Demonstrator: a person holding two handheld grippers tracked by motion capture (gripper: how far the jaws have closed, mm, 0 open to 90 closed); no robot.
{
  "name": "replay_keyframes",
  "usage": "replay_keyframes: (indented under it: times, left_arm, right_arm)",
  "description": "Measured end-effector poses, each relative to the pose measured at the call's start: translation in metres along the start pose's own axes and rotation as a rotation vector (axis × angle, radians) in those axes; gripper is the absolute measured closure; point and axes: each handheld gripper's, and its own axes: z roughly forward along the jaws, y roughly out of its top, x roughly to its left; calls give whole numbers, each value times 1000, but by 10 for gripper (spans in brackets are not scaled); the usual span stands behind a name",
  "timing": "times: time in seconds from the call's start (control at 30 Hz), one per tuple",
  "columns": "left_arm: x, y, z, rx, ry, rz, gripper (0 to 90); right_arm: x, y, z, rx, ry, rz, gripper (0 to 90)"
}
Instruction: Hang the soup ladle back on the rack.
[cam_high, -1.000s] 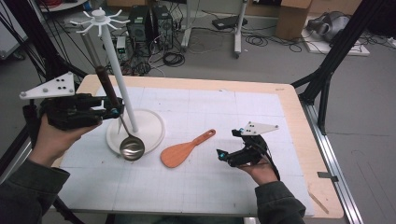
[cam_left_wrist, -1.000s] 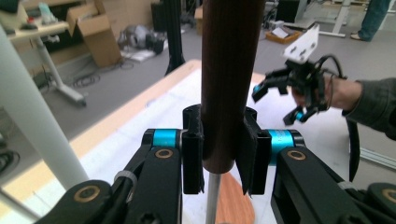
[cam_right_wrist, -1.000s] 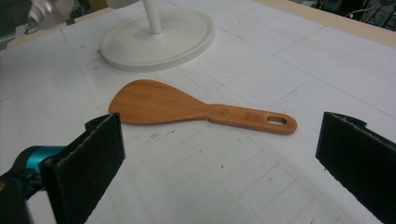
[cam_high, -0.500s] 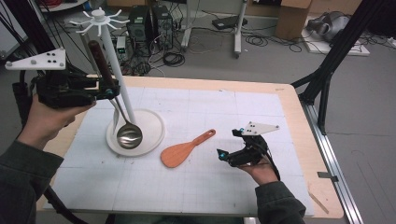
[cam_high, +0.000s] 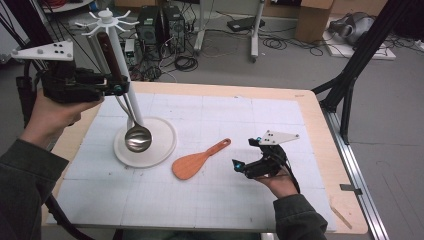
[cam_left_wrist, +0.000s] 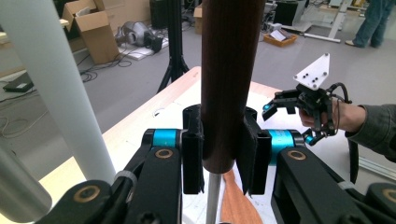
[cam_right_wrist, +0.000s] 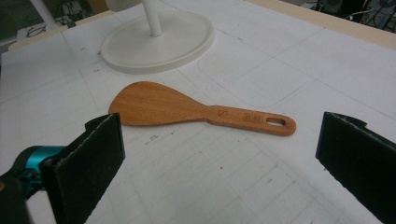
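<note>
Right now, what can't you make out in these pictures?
- Ladle: in the left gripper view its bowl is cut off by the bottom edge, behind the left tongs.
- Rack: whether the ladle's handle top reaches a hook is too small to tell in the high view.
- Wooden spatula: its handle stamp is too small to read in the right gripper view.

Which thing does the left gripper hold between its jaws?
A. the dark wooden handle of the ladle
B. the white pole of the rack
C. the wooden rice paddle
A: the left gripper has its pads pressed on the ladle's dark handle.
</note>
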Motion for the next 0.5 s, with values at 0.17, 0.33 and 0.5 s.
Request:
replay_keyframes:
  times: [0.17, 0.33, 0.5]
  left_arm:
    - [4, 1, 1, 5, 7, -7, 735]
    - [8, 0, 2, 8, 14, -17, 735]
    - [11, 0, 4, 11, 17, -26, 735]
  right_arm:
    - [0, 0, 0, -1, 1, 1, 3]
    - [0, 0, 0, 0, 4, 2, 3]
    - [0, 0, 0, -1, 5, 2, 3]
